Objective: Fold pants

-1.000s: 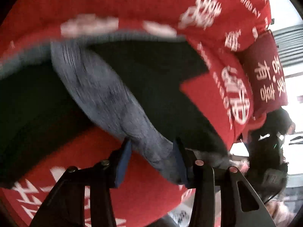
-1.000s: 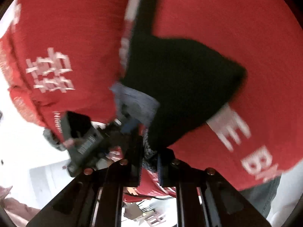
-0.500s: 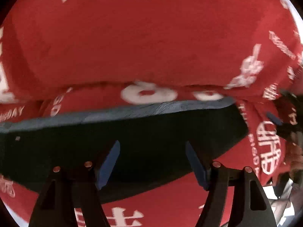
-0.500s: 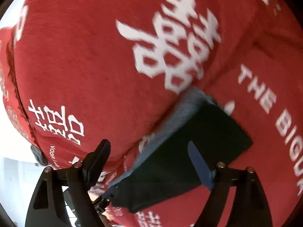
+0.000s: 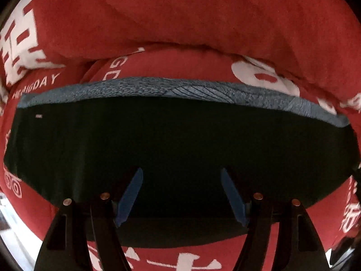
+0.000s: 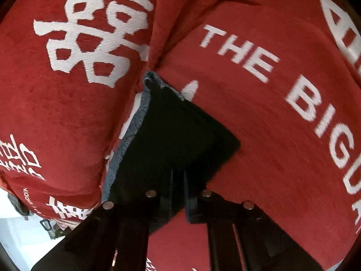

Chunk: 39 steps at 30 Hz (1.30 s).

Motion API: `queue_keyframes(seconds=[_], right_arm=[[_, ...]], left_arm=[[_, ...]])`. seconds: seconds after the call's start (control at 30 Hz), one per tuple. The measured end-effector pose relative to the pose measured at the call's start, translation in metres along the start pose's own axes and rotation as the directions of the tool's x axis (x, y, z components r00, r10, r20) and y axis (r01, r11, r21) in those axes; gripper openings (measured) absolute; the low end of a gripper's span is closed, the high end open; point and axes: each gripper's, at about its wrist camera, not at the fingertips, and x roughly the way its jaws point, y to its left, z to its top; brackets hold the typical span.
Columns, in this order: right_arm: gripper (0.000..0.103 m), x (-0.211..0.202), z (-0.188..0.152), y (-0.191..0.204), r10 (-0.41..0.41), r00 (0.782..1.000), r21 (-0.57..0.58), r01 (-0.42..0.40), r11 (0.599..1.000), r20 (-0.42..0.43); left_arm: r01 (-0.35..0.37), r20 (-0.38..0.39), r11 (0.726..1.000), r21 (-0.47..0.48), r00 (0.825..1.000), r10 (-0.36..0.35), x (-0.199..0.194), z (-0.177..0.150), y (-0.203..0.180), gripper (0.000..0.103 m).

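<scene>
The dark pants (image 5: 180, 140) lie folded flat on a red blanket, with a grey-blue denim edge (image 5: 180, 88) along the far side. My left gripper (image 5: 181, 171) is open just above the near part of the pants, holding nothing. In the right wrist view the pants (image 6: 180, 131) show as a dark folded wedge with a denim edge (image 6: 128, 144) at the left. My right gripper (image 6: 178, 176) has its fingers close together over the near corner of the pants; the dark cloth hides whether they pinch it.
The red blanket (image 5: 180, 22) with white characters and letters (image 6: 248, 52) covers the whole surface and bulges in a big fold behind the pants. A pale floor shows at the lower left edge (image 6: 13, 237).
Both grippers let go of the lifted pants, which now lie flat and folded. The left gripper stays open over them. The right gripper opened wide, then closed near the pants' corner.
</scene>
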Motion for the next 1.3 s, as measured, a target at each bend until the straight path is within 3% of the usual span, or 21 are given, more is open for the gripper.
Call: queue_keyframes(seconds=[0.07, 0.13, 0.2, 0.23, 0.27, 0.4, 0.47, 0.57, 0.63, 0.7, 0.77, 0.83, 0.9, 1.0, 1.07, 1.1, 1.2, 1.3], right_arm=[[0.006, -0.004, -0.003, -0.001, -0.018, 1.0, -0.017, 0.018, 1.0, -0.004], [0.006, -0.005, -0.01, -0.014, -0.05, 0.998, 0.003, 0.05, 0.999, -0.023], [0.008, -0.003, -0.015, -0.022, -0.056, 0.997, -0.006, 0.056, 0.998, -0.05], [0.017, -0.006, -0.016, -0.022, -0.065, 0.997, -0.017, 0.064, 0.998, -0.05], [0.024, -0.011, -0.017, -0.018, -0.088, 0.995, -0.031, 0.087, 0.996, -0.042], [0.024, -0.038, -0.017, 0.013, -0.175, 0.983, -0.125, 0.18, 0.976, 0.048], [0.024, -0.042, -0.019, 0.038, -0.16, 0.984, -0.194, 0.172, 0.966, 0.076], [0.024, -0.017, -0.019, 0.073, -0.152, 0.988, -0.309, 0.152, 0.939, 0.026], [0.024, 0.013, -0.021, 0.094, -0.213, 0.977, -0.391, 0.197, 0.899, 0.001], [0.024, 0.034, -0.018, 0.096, -0.262, 0.965, -0.423, 0.236, 0.875, -0.004], [0.019, 0.044, -0.021, 0.08, -0.318, 0.948, -0.392, 0.292, 0.872, -0.001], [0.019, 0.034, -0.018, 0.063, -0.255, 0.967, -0.311, 0.244, 0.919, 0.007], [0.023, 0.022, -0.021, 0.055, -0.282, 0.959, -0.268, 0.277, 0.923, 0.021], [0.028, 0.012, -0.041, 0.066, -0.189, 0.981, -0.27, 0.168, 0.948, -0.052], [0.05, 0.021, -0.077, 0.094, -0.118, 0.983, -0.332, 0.065, 0.941, -0.14], [0.055, 0.029, -0.099, 0.108, -0.09, 0.978, -0.356, 0.019, 0.934, -0.186], [0.056, 0.068, -0.171, 0.146, 0.014, 0.94, -0.353, -0.142, 0.925, -0.341], [0.055, 0.128, -0.252, 0.178, 0.107, 0.87, -0.268, -0.262, 0.927, -0.482]], left_arm=[[-0.025, -0.055, 1.0, 0.005, 0.998, 0.026, 0.014, -0.009, 0.003, 0.074], [-0.019, -0.026, 1.0, -0.006, 0.999, 0.018, 0.013, -0.02, 0.007, 0.077], [-0.026, -0.058, 1.0, 0.016, 0.998, 0.026, 0.009, -0.021, 0.006, 0.077], [-0.022, -0.06, 0.999, 0.024, 0.998, 0.023, 0.005, -0.02, 0.005, 0.077], [-0.016, -0.054, 0.999, 0.03, 0.998, 0.018, 0.001, -0.018, 0.003, 0.077], [0.01, 0.003, 1.0, 0.028, 1.0, -0.01, -0.014, 0.003, -0.001, 0.077], [0.031, 0.007, 0.999, -0.016, 1.0, -0.031, -0.009, 0.016, -0.002, 0.077], [0.004, -0.003, 0.997, -0.073, 1.0, -0.005, 0.01, 0.038, -0.007, 0.077], [-0.03, -0.045, 0.995, -0.092, 0.999, 0.026, 0.027, 0.041, -0.006, 0.077], [-0.014, -0.026, 0.994, -0.105, 1.0, 0.011, 0.026, 0.039, 0.004, 0.083], [-0.033, -0.032, 0.996, -0.085, 0.999, 0.031, 0.021, 0.032, 0.016, 0.083], [-0.052, -0.039, 0.995, -0.084, 0.998, 0.049, 0.015, 0.023, 0.036, 0.083], [-0.057, -0.041, 0.994, -0.091, 0.998, 0.053, 0.004, 0.01, 0.063, 0.083], [-0.067, -0.015, 0.994, -0.085, 0.998, 0.066, -0.013, -0.002, 0.098, 0.083], [-0.094, 0.011, 0.993, -0.077, 0.995, 0.096, -0.023, -0.008, 0.129, 0.083], [-0.106, 0.024, 0.992, -0.074, 0.994, 0.108, -0.026, -0.009, 0.144, 0.083], [-0.154, 0.039, 0.986, -0.067, 0.987, 0.157, -0.024, -0.007, 0.189, 0.083], [-0.194, 0.067, 0.977, -0.087, 0.977, 0.2, -0.02, -0.009, 0.249, 0.083]])
